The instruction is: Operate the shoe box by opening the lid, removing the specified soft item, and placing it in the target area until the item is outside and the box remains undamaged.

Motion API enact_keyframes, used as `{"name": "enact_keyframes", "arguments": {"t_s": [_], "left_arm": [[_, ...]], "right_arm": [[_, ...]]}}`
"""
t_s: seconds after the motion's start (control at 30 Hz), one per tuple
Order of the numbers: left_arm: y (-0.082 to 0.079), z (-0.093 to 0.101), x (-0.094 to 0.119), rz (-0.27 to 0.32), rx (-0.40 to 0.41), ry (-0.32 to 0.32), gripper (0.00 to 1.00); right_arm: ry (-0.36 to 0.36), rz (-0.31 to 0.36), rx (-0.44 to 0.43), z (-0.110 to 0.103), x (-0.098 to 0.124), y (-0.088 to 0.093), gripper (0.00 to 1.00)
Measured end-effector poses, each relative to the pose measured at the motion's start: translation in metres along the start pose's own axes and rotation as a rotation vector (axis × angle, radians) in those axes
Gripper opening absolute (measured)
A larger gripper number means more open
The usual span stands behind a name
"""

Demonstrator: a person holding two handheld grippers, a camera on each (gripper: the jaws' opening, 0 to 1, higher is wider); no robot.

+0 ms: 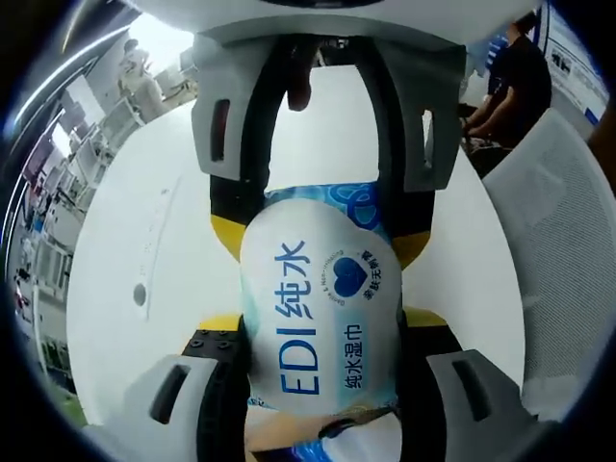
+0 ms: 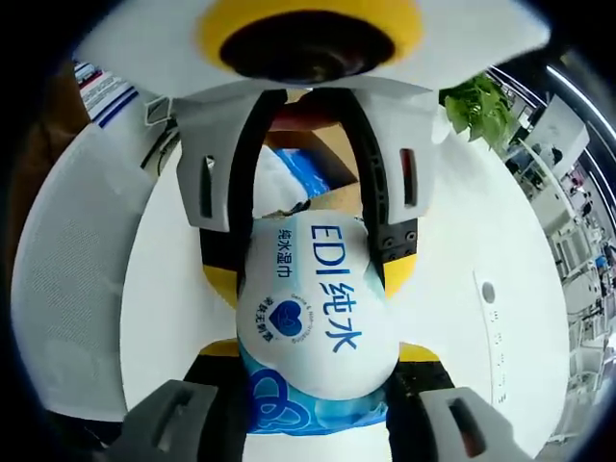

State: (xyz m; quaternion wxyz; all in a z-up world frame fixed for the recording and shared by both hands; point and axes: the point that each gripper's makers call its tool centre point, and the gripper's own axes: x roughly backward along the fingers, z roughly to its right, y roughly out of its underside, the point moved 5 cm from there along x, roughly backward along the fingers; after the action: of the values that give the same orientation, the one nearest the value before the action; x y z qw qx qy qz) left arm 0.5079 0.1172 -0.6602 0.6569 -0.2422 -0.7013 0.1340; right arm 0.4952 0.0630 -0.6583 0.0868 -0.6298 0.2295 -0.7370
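Wet-wipe pack [image 1: 322, 318], white and blue, held above the white desk [image 1: 144, 241] | left gripper [image 1: 322, 332] closed on one end | right gripper [image 2: 318, 361] closed on the opposite end | plant [image 2: 478, 106] at the desk's far edge.

You are working over a white round table [image 1: 173, 250], which is showing pale and glossy on both sides of the wet wipes pack [image 1: 318, 318]. In the left gripper view, 1 small round inset [image 1: 141, 295] is sitting in its surface, left of the pack.
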Motion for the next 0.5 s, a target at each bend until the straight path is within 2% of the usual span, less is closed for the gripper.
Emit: {"name": "enact_keyframes", "arguments": {"t_s": [0.5], "left_arm": [[0.015,-0.001,-0.018,-0.02,0.01,0.003,0.61]], "right_arm": [[-0.014,0.015,-0.003,0.002,-0.023,0.007,0.54]]}}
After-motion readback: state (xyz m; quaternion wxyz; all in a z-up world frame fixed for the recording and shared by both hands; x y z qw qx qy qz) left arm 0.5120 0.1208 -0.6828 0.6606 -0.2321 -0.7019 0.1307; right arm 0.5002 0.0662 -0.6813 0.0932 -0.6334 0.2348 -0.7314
